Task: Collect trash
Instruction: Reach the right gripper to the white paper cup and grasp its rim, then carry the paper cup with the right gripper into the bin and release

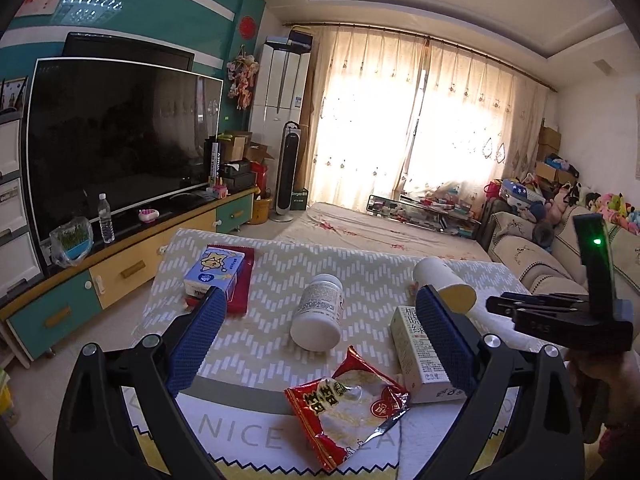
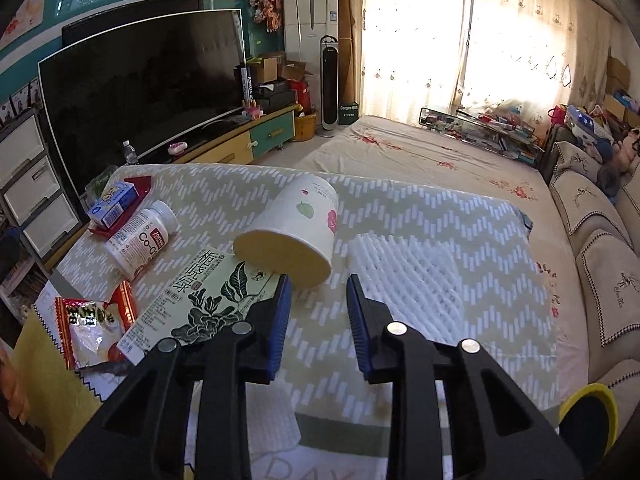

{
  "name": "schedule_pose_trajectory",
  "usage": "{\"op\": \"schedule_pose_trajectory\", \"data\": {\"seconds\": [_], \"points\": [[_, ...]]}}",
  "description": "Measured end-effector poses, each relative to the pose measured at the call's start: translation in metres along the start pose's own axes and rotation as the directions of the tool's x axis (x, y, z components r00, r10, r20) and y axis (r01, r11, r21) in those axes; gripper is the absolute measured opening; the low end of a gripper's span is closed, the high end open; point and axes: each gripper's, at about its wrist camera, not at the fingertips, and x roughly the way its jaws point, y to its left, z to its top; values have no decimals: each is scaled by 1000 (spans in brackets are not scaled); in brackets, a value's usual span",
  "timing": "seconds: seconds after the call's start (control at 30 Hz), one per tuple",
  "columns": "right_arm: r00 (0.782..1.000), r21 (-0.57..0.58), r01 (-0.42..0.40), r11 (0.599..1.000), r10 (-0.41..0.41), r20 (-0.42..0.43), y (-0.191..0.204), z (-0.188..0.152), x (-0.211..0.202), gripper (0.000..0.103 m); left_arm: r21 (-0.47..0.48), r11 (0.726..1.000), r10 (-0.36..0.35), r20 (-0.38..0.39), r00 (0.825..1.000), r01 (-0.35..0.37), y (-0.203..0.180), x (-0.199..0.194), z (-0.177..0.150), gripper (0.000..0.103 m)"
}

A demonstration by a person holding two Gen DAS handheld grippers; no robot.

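Note:
Trash lies on a table with a zigzag cloth [image 1: 280, 264]. A white pill bottle [image 1: 320, 312] lies on its side between my left gripper's [image 1: 320, 300] open fingers, beyond the tips. A red snack wrapper [image 1: 348, 404] lies nearer, a cream carton [image 1: 416, 360] by the right finger, a blue box [image 1: 216, 272] on a red packet at left. A tipped paper cup [image 2: 292, 228] lies just ahead of my right gripper [image 2: 316, 284], which is open and empty. White foam netting [image 2: 404, 276] lies right of it. The bottle [image 2: 140, 236], carton [image 2: 200, 296] and wrapper [image 2: 92, 324] show at left.
A TV [image 1: 120, 136] on a low cabinet stands left of the table. A sofa [image 2: 600, 240] runs along the right. A floral-covered surface [image 2: 420, 152] lies beyond the table. The right gripper's body [image 1: 560, 312] shows at the right of the left wrist view.

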Motion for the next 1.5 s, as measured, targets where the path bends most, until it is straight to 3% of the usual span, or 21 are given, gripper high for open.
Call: {"op": "schedule_pose_trajectory", "data": {"seconds": [0.13, 0.4, 0.5, 0.7, 0.87, 1.03, 1.17, 1.27, 1.37, 1.5], "points": [[1000, -5, 26, 1000, -26, -18, 5, 8, 25, 26, 13, 1000, -2, 1, 1000, 2, -4, -1, -1, 94], [998, 4, 45, 999, -45, -42, 7, 25, 58, 7, 6, 1000, -10, -10, 1000, 10, -5, 0, -1, 95], [998, 18, 49, 999, -48, -40, 5, 34, 62, 5, 4, 1000, -12, -12, 1000, 12, -5, 2, -2, 95], [1000, 92, 16, 996, -17, 17, -8, 53, 42, 5, 3, 1000, -14, -12, 1000, 14, -5, 2, -3, 95], [995, 190, -42, 981, 24, 94, -36, 48, -11, 5, 2, 1000, -19, -9, 1000, 19, -6, 1, -4, 95], [984, 281, -59, 958, 8, 178, -79, 8, -85, 5, 13, 1000, -22, -8, 1000, 22, -9, 1, -6, 95], [975, 340, 40, 940, -111, 192, -119, -41, -137, 5, 25, 999, -22, -4, 1000, 22, -13, 1, -7, 95], [968, 401, 137, 906, -209, 142, -156, -83, -161, 5, 32, 999, -24, -4, 1000, 24, -14, 0, -7, 95], [946, 441, 264, 858, -319, 54, -191, -122, -172, 5, 42, 999, -22, -2, 1000, 23, -16, 0, -8, 95], [927, 503, 353, 789, -368, -74, -234, -169, -164, 5, 55, 998, -18, -7, 1000, 18, -19, 1, -10, 95]]}}
